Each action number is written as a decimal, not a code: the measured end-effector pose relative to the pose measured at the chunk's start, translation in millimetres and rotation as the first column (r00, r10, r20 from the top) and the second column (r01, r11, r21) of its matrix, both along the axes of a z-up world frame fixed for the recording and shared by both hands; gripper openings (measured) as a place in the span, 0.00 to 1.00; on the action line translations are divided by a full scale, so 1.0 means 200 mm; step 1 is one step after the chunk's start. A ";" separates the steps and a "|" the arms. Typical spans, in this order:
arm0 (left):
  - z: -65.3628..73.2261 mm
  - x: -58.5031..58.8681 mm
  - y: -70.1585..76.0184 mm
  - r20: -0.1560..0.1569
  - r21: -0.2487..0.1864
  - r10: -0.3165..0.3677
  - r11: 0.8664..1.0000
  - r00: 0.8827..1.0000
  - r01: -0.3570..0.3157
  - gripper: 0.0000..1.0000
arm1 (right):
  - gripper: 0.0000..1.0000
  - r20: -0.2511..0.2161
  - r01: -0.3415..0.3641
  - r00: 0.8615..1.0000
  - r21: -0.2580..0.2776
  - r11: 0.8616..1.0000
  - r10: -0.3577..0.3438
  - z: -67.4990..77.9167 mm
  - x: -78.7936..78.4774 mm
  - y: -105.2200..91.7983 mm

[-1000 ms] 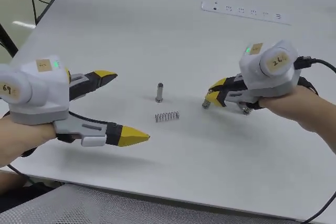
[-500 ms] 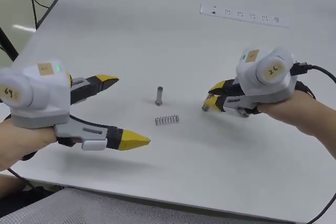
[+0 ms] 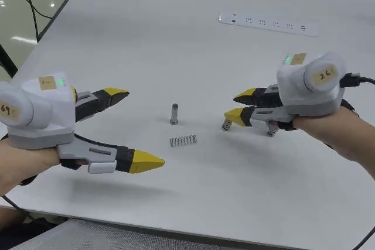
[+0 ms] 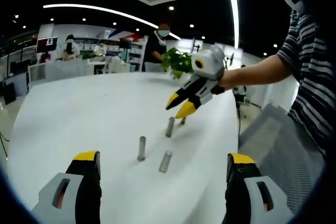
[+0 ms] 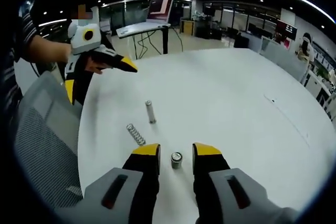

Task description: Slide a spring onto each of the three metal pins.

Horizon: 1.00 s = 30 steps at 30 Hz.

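The left claw (image 3: pixel 130 127) is wide open and holds nothing. It hangs over the near left part of the white surface (image 3: pixel 176 45). The right claw (image 3: pixel 238 105) is open a little and also holds nothing. It sits low on the right side, with its yellow tips pointing toward the middle. Just beside its lower tip stands a pin with a spring on it (image 3: pixel 226 125). In the right gripper view this pin is between the two jaws, and the jaws do not touch it. A bare pin (image 3: pixel 174 114) stands upright in the middle of the surface, between the two claws. A loose spring (image 3: pixel 183 140) lies flat just in front of the bare pin, near it but not touching. Another small metal thing (image 3: pixel 271 130) peeks out under the right claw. It is too hidden to tell more. A white power strip (image 3: pixel 268 24) lies at the far side of the surface.
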<state>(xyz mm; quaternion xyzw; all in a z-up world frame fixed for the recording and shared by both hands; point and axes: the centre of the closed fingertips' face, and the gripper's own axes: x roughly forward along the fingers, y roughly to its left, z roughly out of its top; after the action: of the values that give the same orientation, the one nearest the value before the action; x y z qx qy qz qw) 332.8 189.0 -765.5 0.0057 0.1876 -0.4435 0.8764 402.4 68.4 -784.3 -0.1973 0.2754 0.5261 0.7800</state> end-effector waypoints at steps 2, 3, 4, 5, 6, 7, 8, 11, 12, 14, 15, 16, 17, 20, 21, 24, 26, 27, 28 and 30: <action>0.00 0.00 0.00 -0.001 -0.003 0.001 1.000 1.000 -0.001 0.98 | 0.22 0.009 0.006 1.000 0.002 1.000 -0.006 0.01 0.00 -0.01; 0.00 0.00 0.00 -0.001 -0.002 0.000 1.000 1.000 0.000 0.98 | 0.23 0.008 0.010 1.000 0.009 1.000 -0.010 0.02 -0.01 -0.01; 0.00 0.00 0.00 0.000 -0.001 0.000 1.000 1.000 0.000 0.98 | 0.23 0.002 0.013 1.000 0.018 1.000 -0.013 0.02 -0.01 -0.01; 0.00 0.00 0.00 -0.002 -0.001 -0.001 1.000 1.000 0.001 0.98 | 0.23 -0.003 0.015 1.000 0.030 0.999 -0.014 0.03 -0.03 -0.01; 0.00 0.00 0.00 -0.003 -0.002 0.000 1.000 1.000 0.000 0.98 | 0.23 -0.011 0.016 1.000 0.039 0.999 -0.016 0.03 -0.03 -0.01; 0.00 0.00 0.00 -0.003 -0.002 0.000 1.000 1.000 0.000 0.98 | 0.24 -0.026 0.022 0.999 0.052 0.998 -0.020 0.04 -0.05 -0.01; 0.00 -0.01 0.00 -0.006 0.001 0.001 1.000 1.000 -0.001 0.98 | 0.25 -0.029 0.022 0.999 0.056 0.998 -0.020 0.04 -0.06 -0.01; -0.01 -0.01 0.01 -0.005 0.002 -0.001 1.000 1.000 0.001 0.98 | 0.25 -0.029 0.036 0.999 0.082 0.996 -0.034 0.06 -0.07 -0.02; 0.00 -0.01 0.01 -0.005 0.000 0.001 1.000 1.000 -0.001 0.98 | 0.25 -0.024 0.042 0.999 0.088 0.995 -0.040 0.07 -0.08 -0.03; -0.01 -0.01 0.01 -0.006 -0.001 0.003 1.000 1.000 -0.003 0.98 | 0.24 -0.023 0.046 0.999 0.094 0.995 -0.044 0.08 -0.09 -0.03; 0.00 -0.01 0.01 -0.005 -0.001 0.003 1.000 1.000 -0.003 0.98 | 0.24 -0.023 0.047 0.999 0.096 0.994 -0.045 0.09 -0.09 -0.04; 0.00 -0.01 0.00 -0.005 -0.002 0.004 1.000 1.000 -0.004 0.98 | 0.24 -0.022 0.051 0.999 0.100 0.994 -0.049 0.09 -0.09 -0.04; 0.00 -0.01 0.00 -0.006 -0.002 0.004 1.000 1.000 -0.004 0.98 | 0.25 -0.020 0.053 0.998 0.105 0.993 -0.051 0.10 -0.10 -0.04; -0.01 -0.01 0.00 -0.007 0.000 0.004 1.000 1.000 -0.004 0.98 | 0.25 -0.012 0.052 0.999 0.109 0.993 -0.051 0.11 -0.11 -0.05; -0.01 -0.01 0.00 -0.007 0.001 0.005 1.000 1.000 -0.005 0.98 | 0.25 -0.013 0.051 0.999 0.112 0.992 -0.050 0.11 -0.12 -0.04; -0.01 -0.01 0.01 -0.008 -0.003 0.008 1.000 1.000 -0.008 0.98 | 0.24 -0.009 0.042 0.999 0.106 0.993 -0.041 0.10 -0.14 -0.04; -0.01 -0.01 0.00 -0.006 -0.004 0.008 1.000 1.000 -0.008 0.98 | 0.24 -0.010 0.032 0.999 0.102 0.994 -0.032 0.09 -0.16 -0.03; -0.01 -0.01 0.00 -0.007 -0.005 0.009 1.000 1.000 -0.009 0.98 | 0.24 -0.009 0.025 1.000 0.098 0.995 -0.024 0.09 -0.17 -0.03; -0.01 -0.01 0.00 -0.007 -0.005 0.009 1.000 1.000 -0.009 0.98 | 0.24 -0.007 0.018 1.000 0.093 0.995 -0.018 0.08 -0.17 -0.03; -0.01 -0.01 0.01 -0.009 -0.001 0.008 1.000 1.000 -0.008 0.98 | 0.24 -0.008 0.010 1.000 0.088 0.996 -0.009 0.07 -0.18 -0.03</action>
<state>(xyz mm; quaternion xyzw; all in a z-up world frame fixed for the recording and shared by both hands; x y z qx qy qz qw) 331.2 190.2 -767.8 0.0027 0.1915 -0.4402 0.8772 365.4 63.1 -770.2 -0.1593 0.2557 0.5349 0.7894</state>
